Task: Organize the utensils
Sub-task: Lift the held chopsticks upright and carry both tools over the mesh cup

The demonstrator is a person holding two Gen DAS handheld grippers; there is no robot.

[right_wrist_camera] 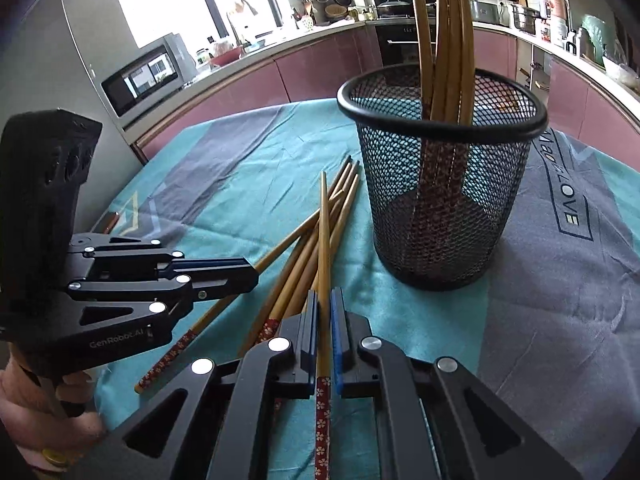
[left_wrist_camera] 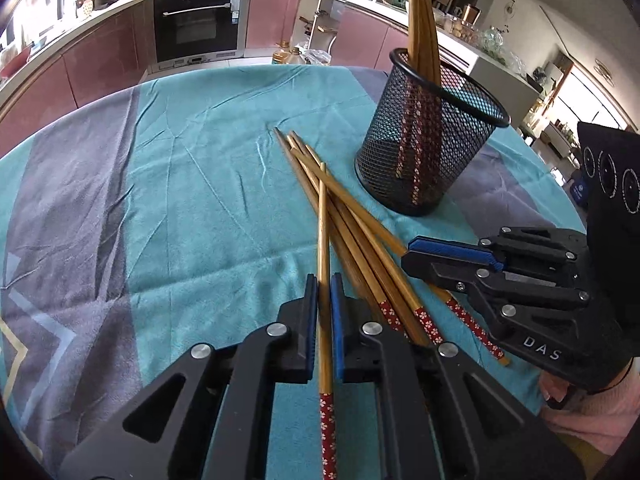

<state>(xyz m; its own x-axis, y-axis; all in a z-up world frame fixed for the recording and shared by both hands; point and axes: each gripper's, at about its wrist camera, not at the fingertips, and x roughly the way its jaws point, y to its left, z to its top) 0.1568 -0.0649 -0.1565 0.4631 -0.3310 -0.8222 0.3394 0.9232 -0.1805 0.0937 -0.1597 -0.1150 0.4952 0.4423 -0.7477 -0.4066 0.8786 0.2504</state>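
A black wire-mesh cup (left_wrist_camera: 380, 148) (right_wrist_camera: 500, 200) stands on the cloth with several bamboo chopsticks (left_wrist_camera: 420, 20) (right_wrist_camera: 440, 40) upright in it. In front of it, a loose pile of chopsticks (left_wrist_camera: 360, 236) (right_wrist_camera: 296, 272) with red flowered ends lies fanned out. My left gripper (left_wrist_camera: 324, 284) (right_wrist_camera: 250, 276) is shut on one chopstick (left_wrist_camera: 323, 220) from the pile, gripping it along its shaft. My right gripper (right_wrist_camera: 324, 294) (left_wrist_camera: 410, 258) is shut on another chopstick (right_wrist_camera: 325, 232) the same way. Both grippers sit low over the pile's near end, side by side.
A teal and grey tablecloth (left_wrist_camera: 180, 200) (right_wrist_camera: 560, 280) covers the round table. Beyond its far edge run pink kitchen cabinets, an oven (left_wrist_camera: 198, 24) and cluttered counters. A person's hand (right_wrist_camera: 24, 400) grips the left handle; a pink sleeve (left_wrist_camera: 592, 408) shows behind the right one.
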